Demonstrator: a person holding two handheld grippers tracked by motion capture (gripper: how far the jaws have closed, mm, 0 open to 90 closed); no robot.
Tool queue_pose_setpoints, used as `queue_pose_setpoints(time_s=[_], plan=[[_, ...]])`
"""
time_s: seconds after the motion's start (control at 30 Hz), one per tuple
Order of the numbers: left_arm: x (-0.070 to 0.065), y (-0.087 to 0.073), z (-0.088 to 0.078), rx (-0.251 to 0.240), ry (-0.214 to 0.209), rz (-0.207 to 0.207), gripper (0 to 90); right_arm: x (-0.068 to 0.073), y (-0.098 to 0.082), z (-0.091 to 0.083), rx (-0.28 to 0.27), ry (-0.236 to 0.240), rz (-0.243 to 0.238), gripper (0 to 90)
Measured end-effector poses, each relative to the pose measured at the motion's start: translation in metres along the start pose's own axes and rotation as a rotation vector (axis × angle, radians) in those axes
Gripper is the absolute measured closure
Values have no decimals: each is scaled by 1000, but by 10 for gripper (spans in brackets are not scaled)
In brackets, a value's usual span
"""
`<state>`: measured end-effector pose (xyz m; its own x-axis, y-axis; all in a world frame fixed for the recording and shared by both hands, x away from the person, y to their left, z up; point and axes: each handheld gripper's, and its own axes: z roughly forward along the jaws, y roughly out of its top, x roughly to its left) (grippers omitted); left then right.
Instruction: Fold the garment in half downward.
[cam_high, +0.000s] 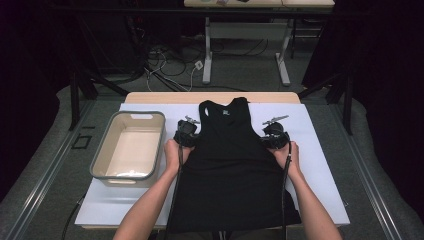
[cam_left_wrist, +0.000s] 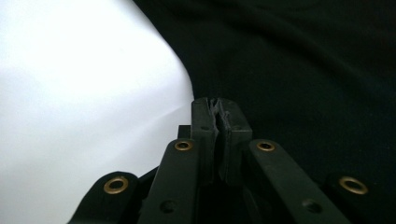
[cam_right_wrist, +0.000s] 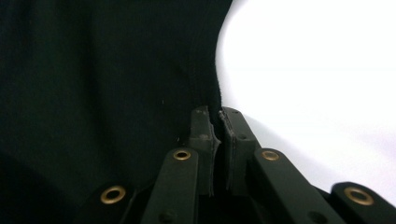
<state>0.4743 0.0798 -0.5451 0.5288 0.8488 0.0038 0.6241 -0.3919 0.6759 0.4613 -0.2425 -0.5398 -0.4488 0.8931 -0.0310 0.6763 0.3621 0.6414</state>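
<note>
A black tank top (cam_high: 230, 160) lies flat on a white sheet (cam_high: 320, 150), neck toward the far side. My left gripper (cam_high: 187, 134) sits at its left armhole edge, held by a hand. In the left gripper view the jaws (cam_left_wrist: 218, 111) are pressed together with a pinch of the black fabric (cam_left_wrist: 303, 60) between the pads. My right gripper (cam_high: 275, 137) sits at the right armhole edge. Its jaws (cam_right_wrist: 215, 116) are likewise closed on the hem of the tank top (cam_right_wrist: 93, 70), where the cloth meets the white sheet (cam_right_wrist: 317, 65).
A grey-rimmed beige bin (cam_high: 122, 177) stands empty on the left of the sheet, close to my left hand. The wooden table edge (cam_high: 210, 97) shows beyond the sheet. Another table's legs and cables lie on the floor behind.
</note>
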Motion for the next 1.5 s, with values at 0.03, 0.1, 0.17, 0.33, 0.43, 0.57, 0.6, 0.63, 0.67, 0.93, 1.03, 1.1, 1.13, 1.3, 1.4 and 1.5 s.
queue_pose_setpoints(time_s=[0.03,0.1,0.17,0.33,0.43,0.57,0.6,0.63,0.67,0.93,1.03,1.1,1.13,1.3,1.4,1.5], plan=[[0,1,-1,-7,11,11,867,1,2,-2,-16,-23,-4,846],[-1,3,-4,-31,36,21,868,2,6,-7,-53,-50,-27,845],[-2,6,-8,-61,65,45,868,3,12,-11,-84,-70,-33,845],[-4,11,-15,-142,125,78,869,4,24,-24,-139,-115,-55,846],[0,16,-19,-173,128,61,869,3,30,-30,-162,-135,-65,846],[4,25,-25,-202,138,49,869,0,37,-37,-191,-152,-72,845],[5,27,-27,-209,144,50,869,0,39,-38,-195,-153,-67,845],[5,29,-29,-218,150,51,869,-1,41,-39,-200,-156,-64,845],[6,32,-30,-225,152,47,869,-1,43,-41,-207,-159,-65,845],[16,50,-43,-257,174,51,869,-4,58,-50,-249,-185,-65,844],[19,54,-42,-265,173,56,869,-4,62,-52,-262,-191,-69,843],[19,53,-41,-253,160,55,868,-3,63,-53,-264,-192,-72,843],[18,52,-40,-249,155,56,868,-2,63,-52,-263,-185,-76,843],[18,41,-33,-186,122,62,866,-4,55,-45,-225,-149,-66,841],[15,35,-29,-144,124,56,866,-3,49,-41,-213,-130,-82,841],[10,27,-26,-93,133,57,864,-1,43,-40,-204,-111,-95,840]])
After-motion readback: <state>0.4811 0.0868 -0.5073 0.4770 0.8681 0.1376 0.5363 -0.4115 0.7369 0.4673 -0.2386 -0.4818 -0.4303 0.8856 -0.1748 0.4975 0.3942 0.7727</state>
